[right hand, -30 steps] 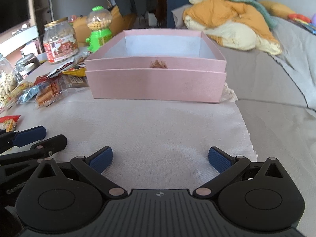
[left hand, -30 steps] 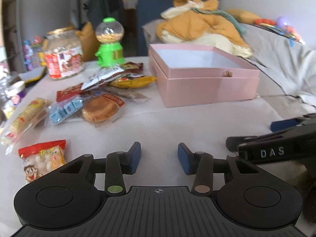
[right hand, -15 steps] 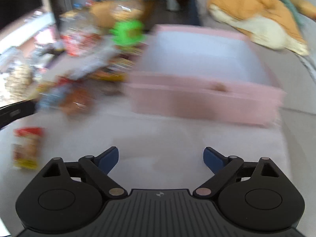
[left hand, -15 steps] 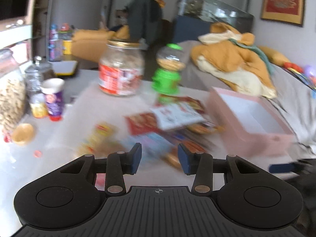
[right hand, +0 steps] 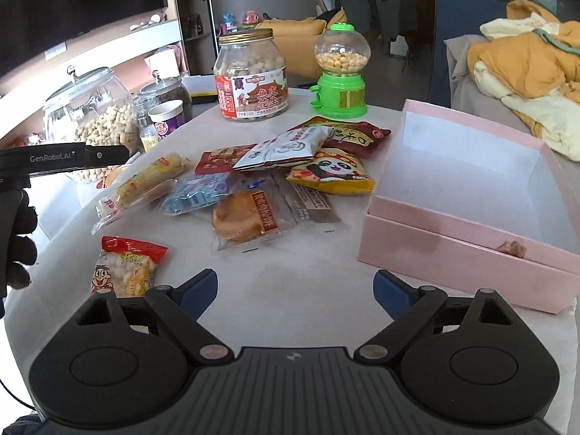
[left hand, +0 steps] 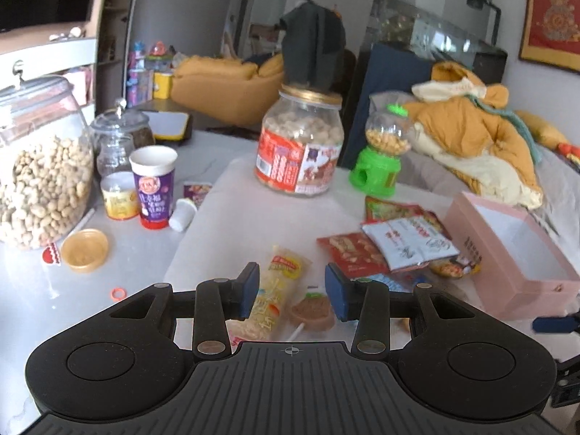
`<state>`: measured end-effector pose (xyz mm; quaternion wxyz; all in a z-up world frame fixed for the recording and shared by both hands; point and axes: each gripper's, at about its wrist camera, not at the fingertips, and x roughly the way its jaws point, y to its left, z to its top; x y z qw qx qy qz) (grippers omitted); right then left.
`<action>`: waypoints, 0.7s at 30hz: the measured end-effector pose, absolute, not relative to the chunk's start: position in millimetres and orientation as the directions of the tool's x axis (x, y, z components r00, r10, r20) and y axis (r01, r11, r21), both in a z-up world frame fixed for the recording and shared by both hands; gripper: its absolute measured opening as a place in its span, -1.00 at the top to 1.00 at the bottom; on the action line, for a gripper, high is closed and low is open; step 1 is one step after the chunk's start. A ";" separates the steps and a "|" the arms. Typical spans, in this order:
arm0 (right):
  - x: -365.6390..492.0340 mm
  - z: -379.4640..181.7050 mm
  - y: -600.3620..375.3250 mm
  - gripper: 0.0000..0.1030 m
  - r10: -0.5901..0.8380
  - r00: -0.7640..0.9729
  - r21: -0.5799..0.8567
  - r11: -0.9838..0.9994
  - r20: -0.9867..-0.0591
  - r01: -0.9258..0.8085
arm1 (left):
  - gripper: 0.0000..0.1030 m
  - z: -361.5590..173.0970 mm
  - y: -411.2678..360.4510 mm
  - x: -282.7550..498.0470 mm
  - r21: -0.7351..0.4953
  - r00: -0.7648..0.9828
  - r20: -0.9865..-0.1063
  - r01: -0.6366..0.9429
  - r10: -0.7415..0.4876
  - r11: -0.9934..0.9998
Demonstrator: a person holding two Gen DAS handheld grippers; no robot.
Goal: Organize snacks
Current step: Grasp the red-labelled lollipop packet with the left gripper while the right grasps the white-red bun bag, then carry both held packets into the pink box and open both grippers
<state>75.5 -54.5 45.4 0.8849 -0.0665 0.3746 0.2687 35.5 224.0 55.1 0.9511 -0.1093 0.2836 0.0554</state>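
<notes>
From the left wrist, the left tongs (left hand: 291,291) stand at a narrow gap with nothing pinched, hovering above the long yellow wafer packet (left hand: 275,290) on the cloth-covered counter (left hand: 239,224); a round brown lolly (left hand: 312,311) lies just beside it. Farther right, the heap of packets (left hand: 398,250) sits near the pink box (left hand: 514,253). From the right wrist, the right tongs (right hand: 295,290) gape wide and empty over bare cloth, between the red rice-cracker packet (right hand: 127,268) and the box, which looks empty. The clear-wrapped round cake (right hand: 241,219) lies mid-heap. These packets should be light, crinkly and slippery, their contents likely crushable; taking each by a sealed end or across its narrow width seems safest.
</notes>
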 end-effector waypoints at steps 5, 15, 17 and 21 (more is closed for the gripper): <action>66.6 42.2 -59.5 -0.82 0.408 0.593 0.052 0.850 -0.694 -0.524 | 0.12 40.9 205.6 51.0 -0.068 0.770 -0.638 -0.046 -0.008 0.997; 49.2 35.7 -45.1 -0.82 0.441 0.547 0.053 0.810 -0.711 -0.584 | 0.07 23.2 210.2 71.8 -0.069 0.716 -0.698 -0.059 -0.006 0.996; 44.9 38.3 -39.9 -0.82 0.479 0.518 0.087 0.788 -0.709 -0.610 | 0.05 19.4 212.0 80.0 -0.070 0.720 -0.694 -0.054 -0.010 0.996; 42.1 44.6 -17.5 -0.82 0.532 0.472 0.149 0.759 -0.703 -0.634 | 0.22 19.7 216.6 71.2 -0.113 0.740 -0.672 -0.041 -0.046 0.993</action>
